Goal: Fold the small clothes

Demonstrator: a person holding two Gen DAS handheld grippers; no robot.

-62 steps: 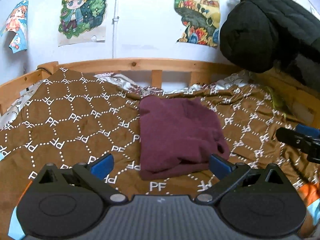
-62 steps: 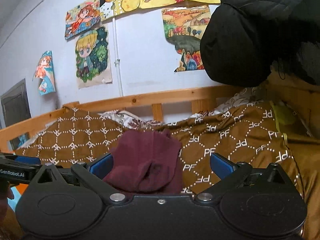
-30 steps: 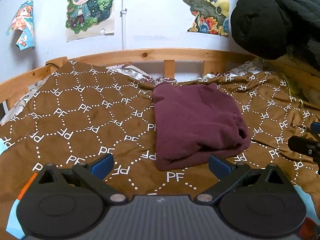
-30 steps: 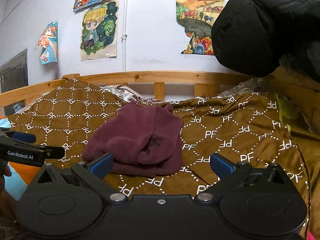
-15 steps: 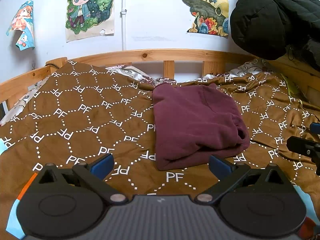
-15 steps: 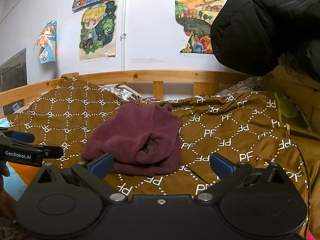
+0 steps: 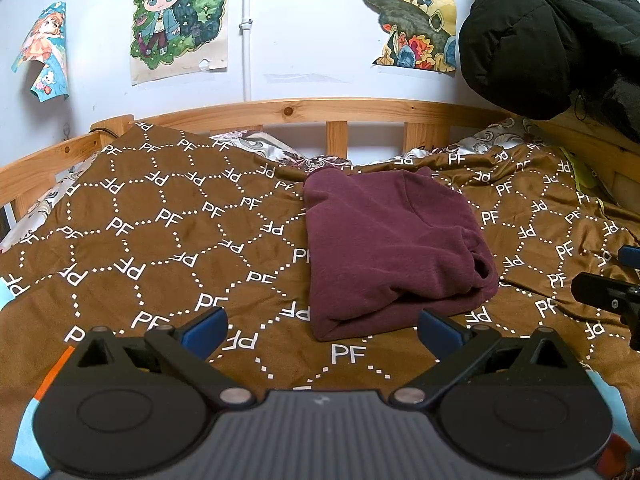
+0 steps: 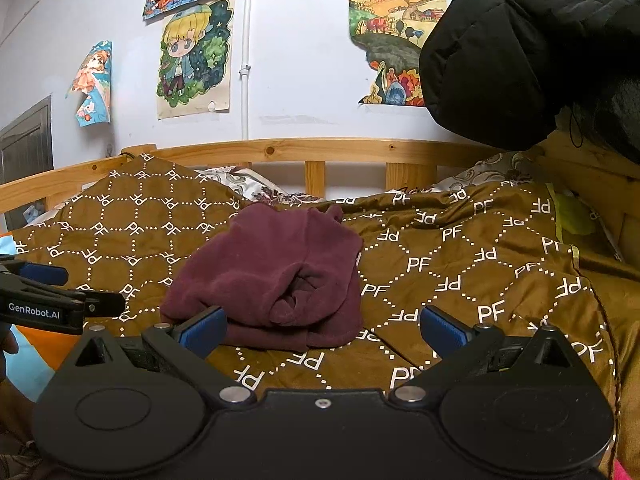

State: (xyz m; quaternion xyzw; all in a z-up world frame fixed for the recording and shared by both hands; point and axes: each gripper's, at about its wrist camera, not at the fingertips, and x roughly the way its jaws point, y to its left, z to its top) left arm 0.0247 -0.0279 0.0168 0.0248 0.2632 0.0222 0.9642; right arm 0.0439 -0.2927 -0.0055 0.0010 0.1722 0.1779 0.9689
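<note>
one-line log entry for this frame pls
left claw: open, empty | right claw: open, empty | maroon garment: folded, on brown PF bedspread

- Ahead of me a brown quilt (image 7: 160,240) printed with white "PF" letters covers the bed.
- A wooden bed rail (image 7: 288,111) runs along its far side.
- Cartoon posters (image 8: 195,60) hang on the white wall, beside a thin white pipe (image 8: 245,68).
- A black padded jacket (image 7: 552,32) hangs at my upper right.
- A patterned pillow (image 8: 244,184) peeks out by the rail.
</note>
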